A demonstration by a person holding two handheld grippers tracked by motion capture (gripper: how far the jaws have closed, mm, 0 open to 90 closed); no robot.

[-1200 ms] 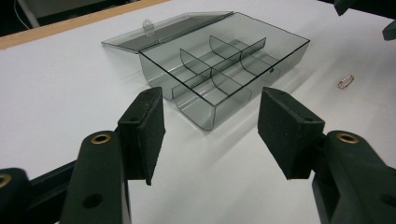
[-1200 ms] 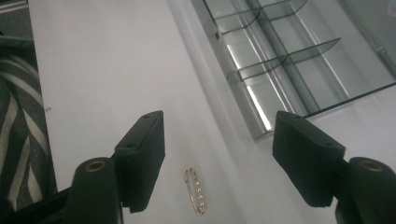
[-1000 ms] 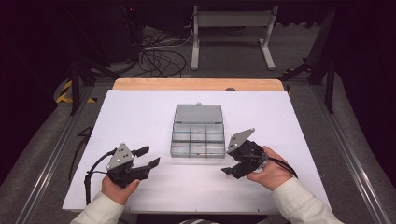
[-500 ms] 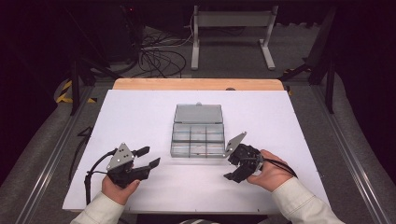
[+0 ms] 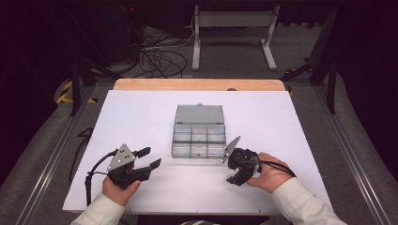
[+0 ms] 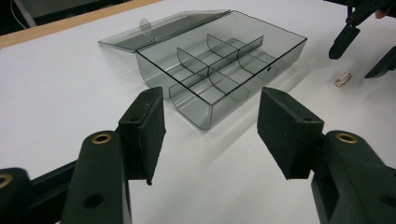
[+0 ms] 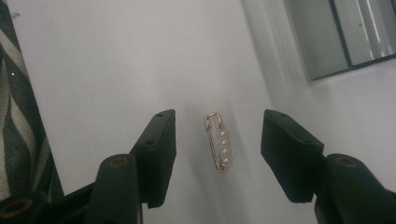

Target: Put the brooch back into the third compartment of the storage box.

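A small rose-gold safety pin (image 7: pixel 218 142) set with pale beads lies flat on the white table, just right of the box's near corner (image 6: pixel 342 78). My right gripper (image 7: pixel 218 127) points down over it. Its jaws have just been closing, they straddle the pin, and neither pad touches it. In the high view the right gripper (image 5: pixel 233 172) sits by the box's near right corner. A smoky clear compartment box (image 5: pixel 199 136) stands mid-table with its lid folded back and its cells bare (image 6: pixel 219 70). My left gripper (image 5: pixel 151 157) rests open near the table's front left, aimed at the box (image 6: pixel 212 107).
The white table top (image 5: pixel 141 117) ends in a wooden strip (image 5: pixel 197 84) at the far side. Cables (image 5: pixel 159 56) and a metal stand (image 5: pixel 234 33) lie on the floor beyond. Striped fabric (image 7: pixel 18 116) edges the right gripper view.
The right gripper has tipped further down toward the table and shifted slightly nearer the front edge, with its jaws narrower. The left gripper and the box have stayed put.
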